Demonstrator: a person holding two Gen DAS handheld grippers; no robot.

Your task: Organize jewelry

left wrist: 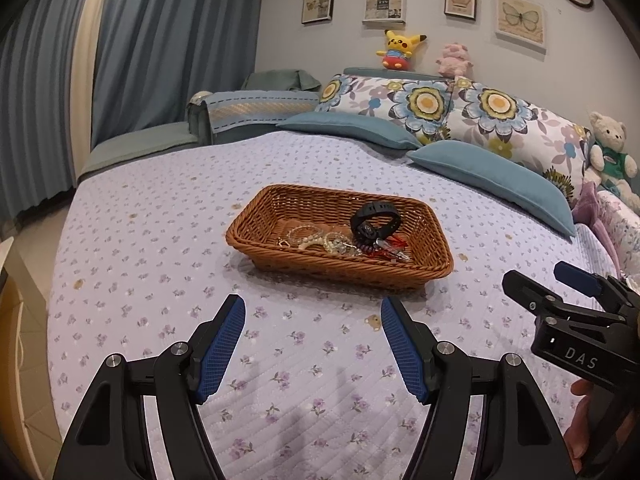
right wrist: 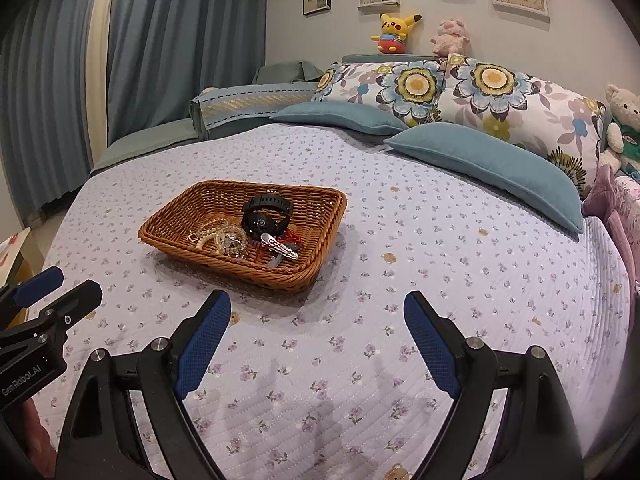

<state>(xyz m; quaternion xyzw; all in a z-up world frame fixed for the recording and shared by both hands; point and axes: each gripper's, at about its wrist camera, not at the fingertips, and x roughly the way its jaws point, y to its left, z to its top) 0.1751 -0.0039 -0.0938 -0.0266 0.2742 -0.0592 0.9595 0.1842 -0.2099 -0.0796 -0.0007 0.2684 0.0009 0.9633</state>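
A brown wicker basket (left wrist: 276, 204) (right wrist: 180, 208) sits on the floral bedspread. Inside lie a black watch (left wrist: 374, 220) (right wrist: 266, 214), bead bracelets (left wrist: 316, 238) (right wrist: 218, 238), a red cord piece (left wrist: 394, 245) and silver hair clips (right wrist: 280, 249). My left gripper (left wrist: 312, 312) is open and empty, hovering over the bedspread in front of the basket. My right gripper (right wrist: 318, 308) is open and empty, in front of the basket and a little to its right. Each gripper shows at the edge of the other's view.
Blue cushions (left wrist: 492, 178) and floral pillows (left wrist: 436, 108) lie at the head of the bed. Plush toys (left wrist: 400, 49) sit on the headboard, and a teddy bear (left wrist: 610, 152) sits at the right. Blue curtains (left wrist: 160, 40) hang at the left.
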